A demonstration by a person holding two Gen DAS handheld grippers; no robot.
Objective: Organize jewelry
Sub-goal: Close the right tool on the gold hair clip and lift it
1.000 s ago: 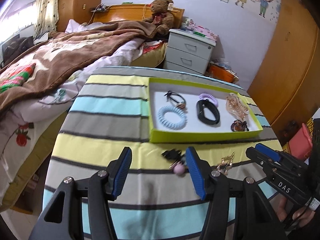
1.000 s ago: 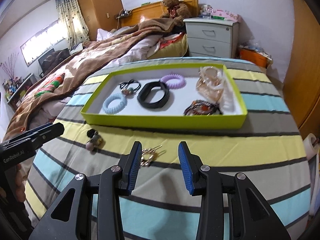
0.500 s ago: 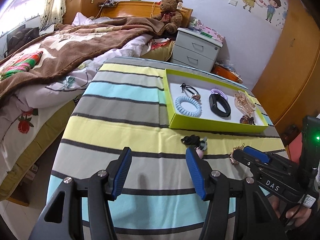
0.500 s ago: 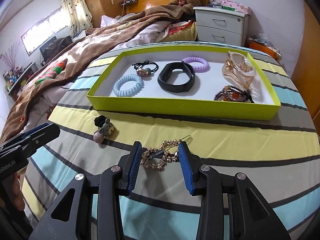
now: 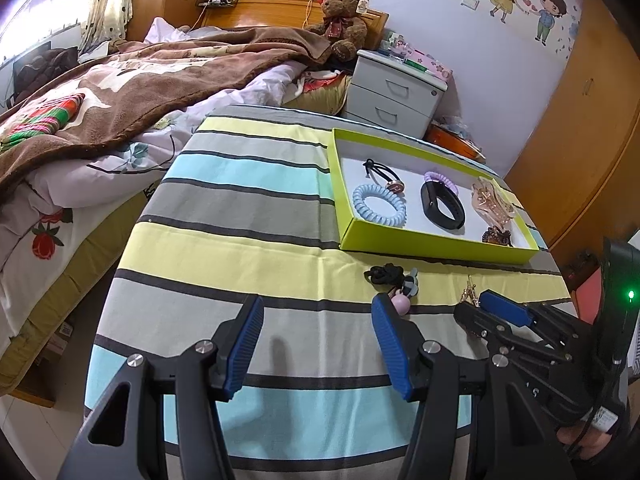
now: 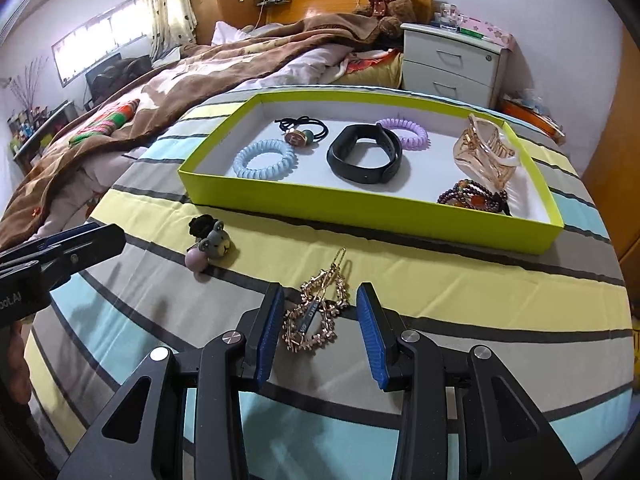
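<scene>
Striped cloth (image 6: 440, 276): right gripper (image 6: 320, 330), fingers apart, straddles the gold hair clip (image 6: 316, 312) before the green tray (image 6: 360, 204); it should close squarely, then lift.

Black grippers (image 6: 320, 324), ribbed blue pads (image 6: 270, 332), silver screws.

1. A home bedroom: an unmade bed (image 5: 120, 92) under a brown blanket (image 6: 224, 64) runs along one edge of the striped-cloth desk (image 5: 240, 216).
2. A teddy bear (image 5: 344, 20) sits against the wooden headboard (image 6: 328, 0).
3. A white two-drawer nightstand (image 5: 396, 96) stands beside the bed.
4. Cartoon wall stickers (image 5: 524, 4) and a curtained window (image 6: 100, 36) complete the domestic setting.
</scene>
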